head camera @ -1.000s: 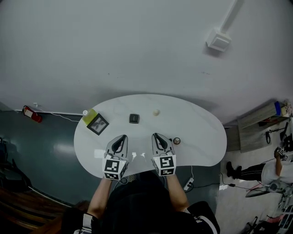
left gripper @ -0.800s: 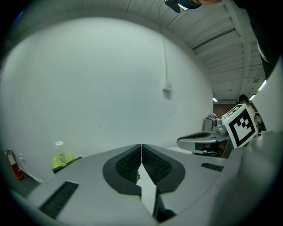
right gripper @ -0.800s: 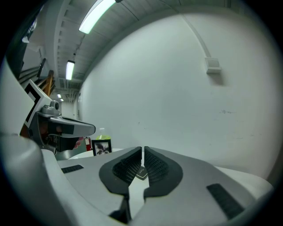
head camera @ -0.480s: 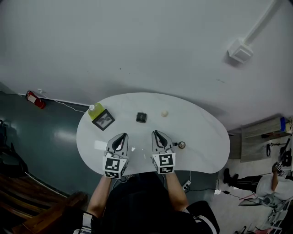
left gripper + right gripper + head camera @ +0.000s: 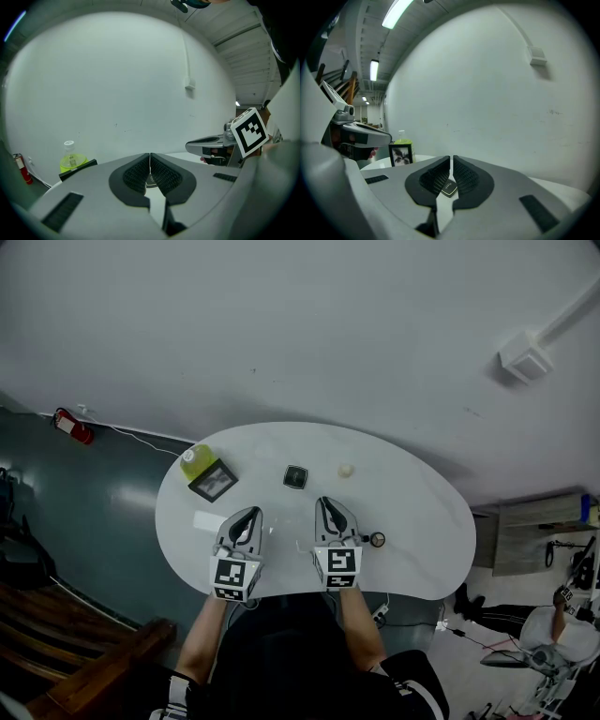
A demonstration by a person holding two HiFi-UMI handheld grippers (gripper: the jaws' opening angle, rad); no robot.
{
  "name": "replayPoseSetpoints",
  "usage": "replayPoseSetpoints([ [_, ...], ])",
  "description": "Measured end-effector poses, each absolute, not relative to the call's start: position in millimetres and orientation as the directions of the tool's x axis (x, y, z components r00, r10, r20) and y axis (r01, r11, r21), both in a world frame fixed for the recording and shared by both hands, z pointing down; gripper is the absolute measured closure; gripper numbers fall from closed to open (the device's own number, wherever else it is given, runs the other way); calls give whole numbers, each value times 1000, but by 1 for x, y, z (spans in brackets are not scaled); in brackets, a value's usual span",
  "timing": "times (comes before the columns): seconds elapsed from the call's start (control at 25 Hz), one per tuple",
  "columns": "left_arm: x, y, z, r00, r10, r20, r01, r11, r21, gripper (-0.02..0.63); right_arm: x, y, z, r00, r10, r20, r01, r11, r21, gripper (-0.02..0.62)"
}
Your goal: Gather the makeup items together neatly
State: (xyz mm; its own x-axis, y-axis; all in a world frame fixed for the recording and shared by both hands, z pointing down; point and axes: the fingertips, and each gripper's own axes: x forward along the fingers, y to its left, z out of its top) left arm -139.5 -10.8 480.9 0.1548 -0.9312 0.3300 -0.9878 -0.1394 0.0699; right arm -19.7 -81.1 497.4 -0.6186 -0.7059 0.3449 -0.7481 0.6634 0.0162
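Observation:
On the white oval table [image 5: 422,521] lie a black square compact [image 5: 296,476], a small cream ball [image 5: 346,470] and a small round dark item [image 5: 378,540]. My left gripper [image 5: 247,515] hovers over the near side of the table, left of the compact, shut and empty. My right gripper [image 5: 325,505] hovers just short of the compact, between it and the round item, and is shut on nothing. In the right gripper view the compact [image 5: 449,188] shows beyond the shut right gripper [image 5: 451,159]. In the left gripper view the left gripper [image 5: 150,155] has its pads together.
A black picture frame [image 5: 213,483] and a green bottle [image 5: 195,457] stand at the table's back left; both also show in the right gripper view, the frame [image 5: 400,154] and the bottle [image 5: 404,139]. A white wall rises behind the table. A person sits on the floor at the far right [image 5: 562,610].
Both grippers have slid a little to the left over the near part of the table and sunk slightly. Both stay shut. The head view has drifted, so the table sits higher in the picture.

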Motion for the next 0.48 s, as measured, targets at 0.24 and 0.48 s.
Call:
replayPoseSetpoints([
  [0.24,-132,-32,492,182,-920,346,-983,-165,79,586,-2,-112,517,-562,-741,368,-795,606,6,552],
  [0.48,-125,-56,503,204,-910,360,-979,-184,89,586,8,-132,530,-537,-748,390,-810,587,11,552],
])
